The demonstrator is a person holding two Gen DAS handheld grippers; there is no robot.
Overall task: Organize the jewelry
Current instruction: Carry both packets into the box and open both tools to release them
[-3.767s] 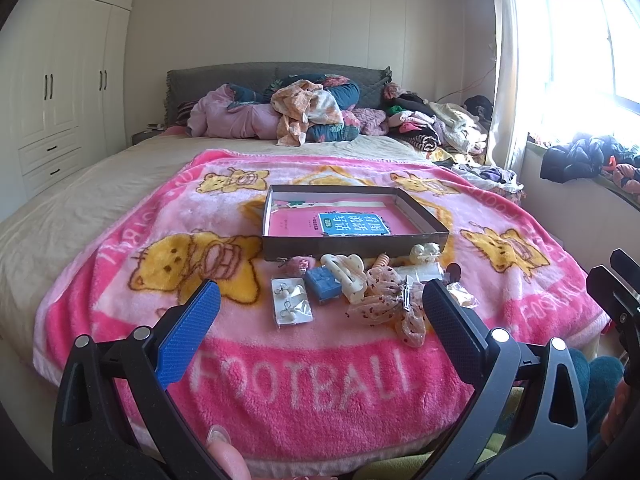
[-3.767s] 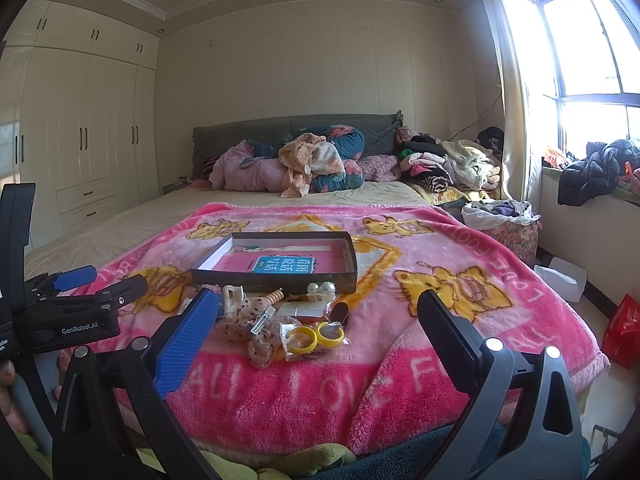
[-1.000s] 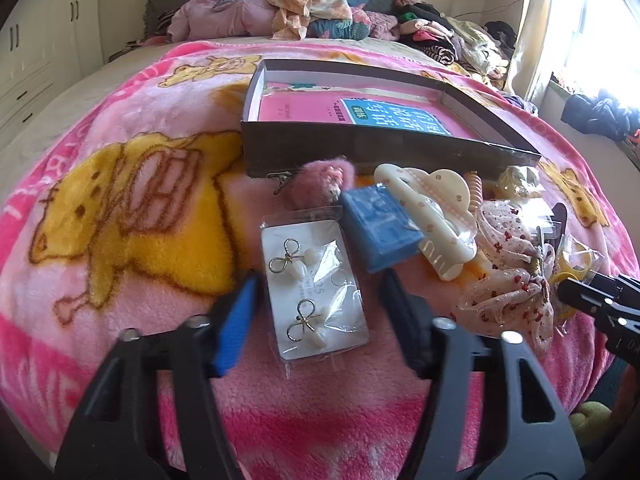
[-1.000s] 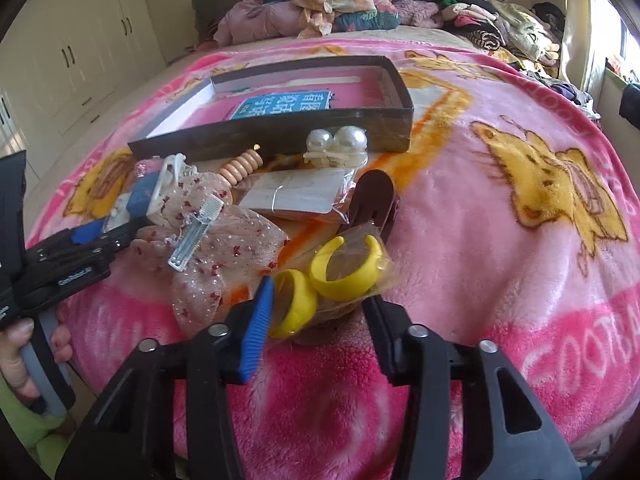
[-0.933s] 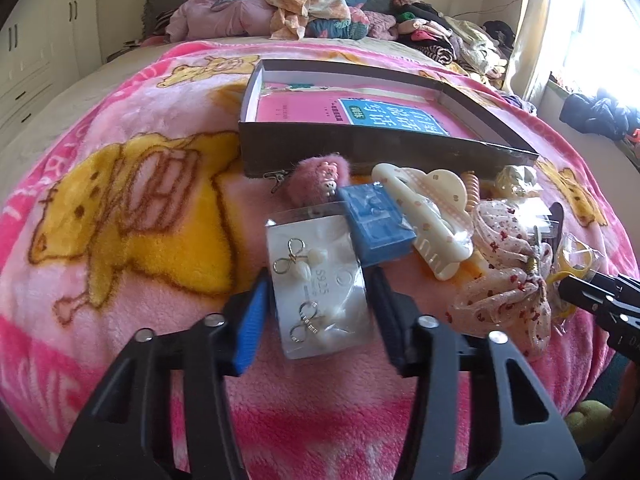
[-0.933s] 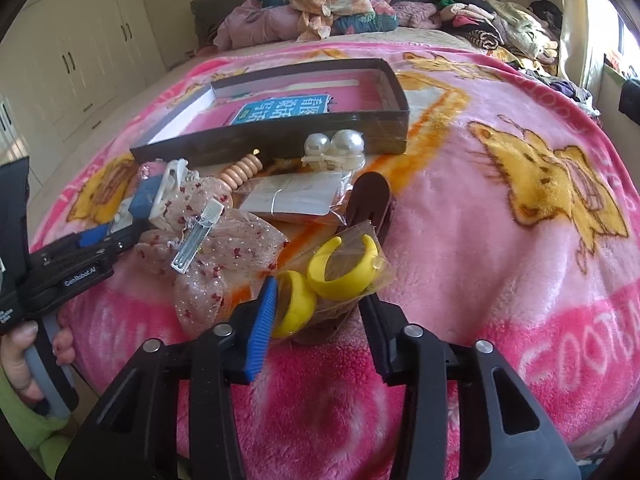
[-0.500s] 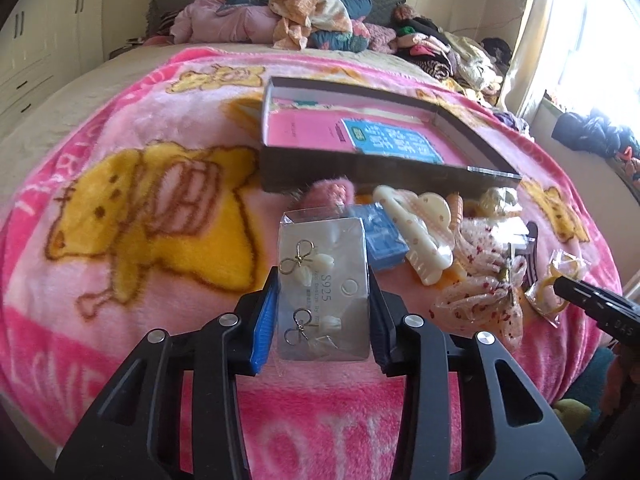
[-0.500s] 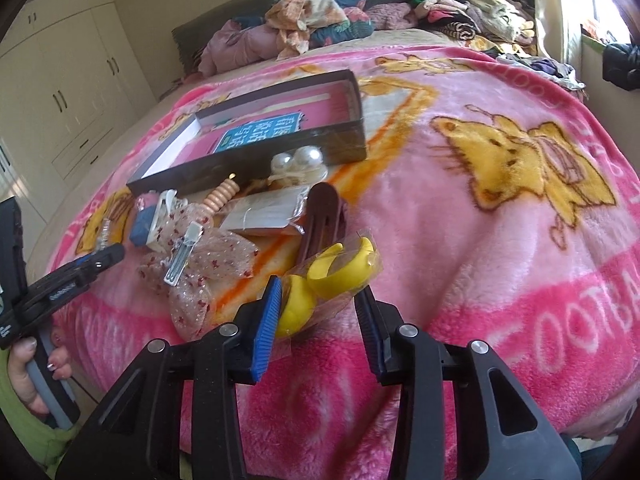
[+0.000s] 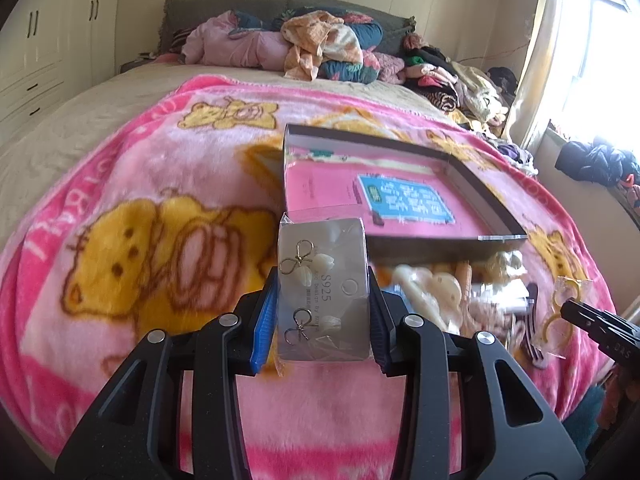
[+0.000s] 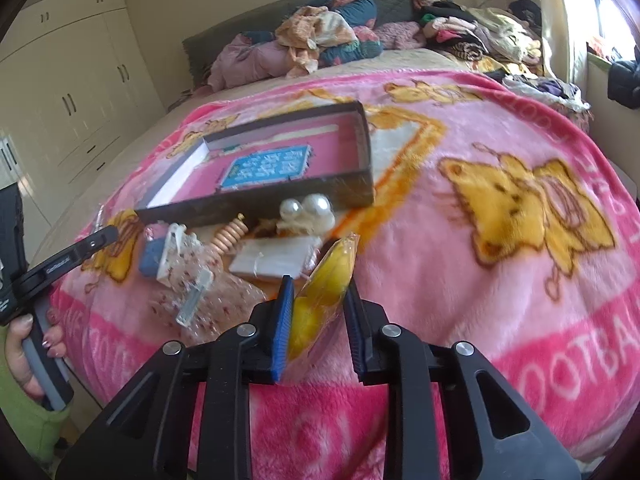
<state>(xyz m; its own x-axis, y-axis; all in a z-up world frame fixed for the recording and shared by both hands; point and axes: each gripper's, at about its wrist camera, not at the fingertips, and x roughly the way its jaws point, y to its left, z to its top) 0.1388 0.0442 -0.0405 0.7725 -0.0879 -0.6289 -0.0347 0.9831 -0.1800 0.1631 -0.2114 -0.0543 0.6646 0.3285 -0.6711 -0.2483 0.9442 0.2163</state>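
Note:
My left gripper is shut on a clear packet of earrings on a silver card and holds it up above the pink blanket, in front of the dark shallow box with a pink lining. My right gripper is shut on a clear bag of yellow rings, lifted off the blanket near the box. A pile of hair clips and jewelry lies in front of the box; it also shows in the left wrist view.
The pink bear blanket covers the bed. Heaped clothes lie at the headboard. White wardrobes stand to the left. A window is at the right. The right gripper's tip shows in the left view.
Both grippers have closed on their packets and lifted them off the blanket, moving toward the box. The bag of yellow rings has turned edge-on in the right gripper.

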